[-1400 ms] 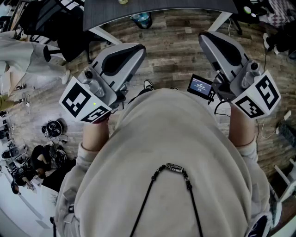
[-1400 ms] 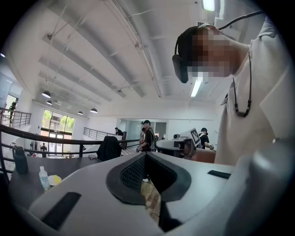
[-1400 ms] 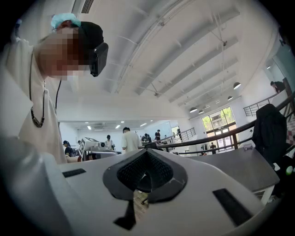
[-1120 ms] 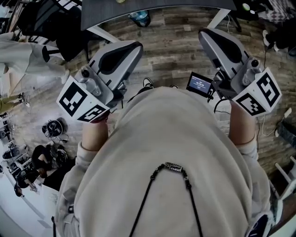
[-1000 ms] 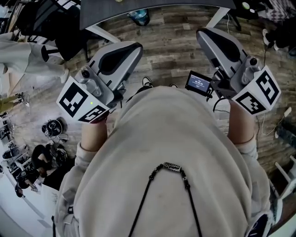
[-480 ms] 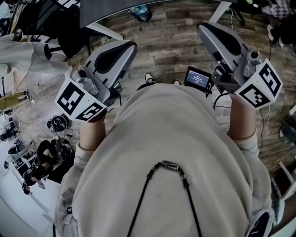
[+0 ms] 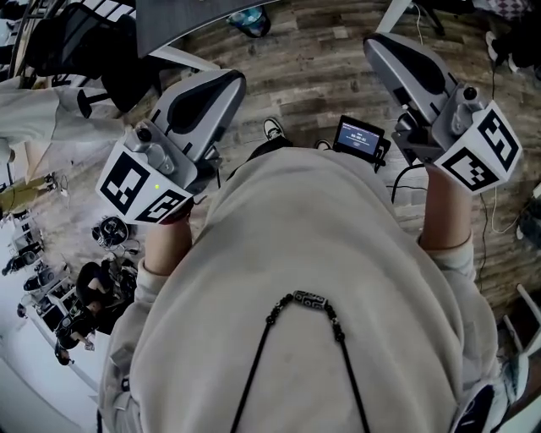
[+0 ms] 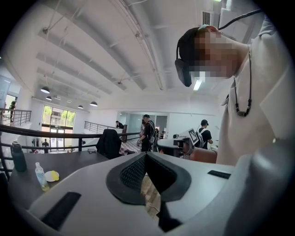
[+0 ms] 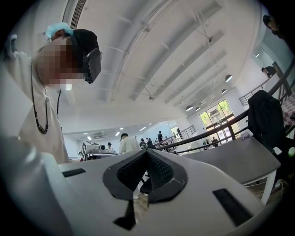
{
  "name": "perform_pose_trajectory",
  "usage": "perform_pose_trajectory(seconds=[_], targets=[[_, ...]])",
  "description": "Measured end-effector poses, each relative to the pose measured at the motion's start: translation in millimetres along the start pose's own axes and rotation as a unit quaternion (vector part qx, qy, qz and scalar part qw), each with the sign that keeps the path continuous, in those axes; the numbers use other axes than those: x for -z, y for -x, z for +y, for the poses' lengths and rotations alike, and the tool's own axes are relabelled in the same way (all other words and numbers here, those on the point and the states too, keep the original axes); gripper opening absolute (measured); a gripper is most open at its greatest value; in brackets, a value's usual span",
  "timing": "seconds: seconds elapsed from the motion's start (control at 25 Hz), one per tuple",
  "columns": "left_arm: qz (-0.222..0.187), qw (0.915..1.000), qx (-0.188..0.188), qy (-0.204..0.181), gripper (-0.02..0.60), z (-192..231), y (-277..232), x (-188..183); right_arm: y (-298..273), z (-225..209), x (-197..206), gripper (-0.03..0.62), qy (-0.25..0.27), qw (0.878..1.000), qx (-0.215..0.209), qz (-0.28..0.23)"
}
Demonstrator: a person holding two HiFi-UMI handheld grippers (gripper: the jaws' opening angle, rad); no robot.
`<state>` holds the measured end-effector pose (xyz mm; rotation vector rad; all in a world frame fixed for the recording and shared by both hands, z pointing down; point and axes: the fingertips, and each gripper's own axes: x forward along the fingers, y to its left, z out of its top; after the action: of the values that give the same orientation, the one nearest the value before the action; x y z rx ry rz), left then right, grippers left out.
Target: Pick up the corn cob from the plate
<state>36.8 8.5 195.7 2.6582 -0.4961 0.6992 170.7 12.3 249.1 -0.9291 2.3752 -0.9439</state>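
No corn cob and no plate show in any view. I hold both grippers close to my chest, over the beige sweatshirt (image 7: 321,321). In the head view the left gripper (image 7: 226,80) points away over the wooden floor and is shut with nothing in it. The right gripper (image 7: 379,44) is also shut and empty. In the left gripper view the left gripper (image 8: 146,155) has its ribbed pads meeting at the tip. The right gripper view shows the right gripper (image 9: 147,152) with its pads closed together the same way.
A dark table (image 7: 186,17) stands ahead, its white legs on the wooden floor (image 7: 313,76). On the dark table (image 8: 27,170) are a small bottle (image 8: 40,176) and a yellow object (image 8: 52,175). A small screen (image 7: 358,137) hangs at my waist. Gear (image 7: 110,230) lies at left. People stand far off.
Both grippers stay shut and empty near my chest. The right one has drifted slightly toward the picture's upper right, and the head view has shifted a little over the floor.
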Motion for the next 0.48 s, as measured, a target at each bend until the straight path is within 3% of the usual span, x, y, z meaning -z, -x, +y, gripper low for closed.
perform_pose_trajectory(seconds=[0.48], targets=[[-0.027,0.9987,0.044,0.001,0.006,19,-20,14,3,-15,7,0.015,0.008,0.999,0.044,-0.005]])
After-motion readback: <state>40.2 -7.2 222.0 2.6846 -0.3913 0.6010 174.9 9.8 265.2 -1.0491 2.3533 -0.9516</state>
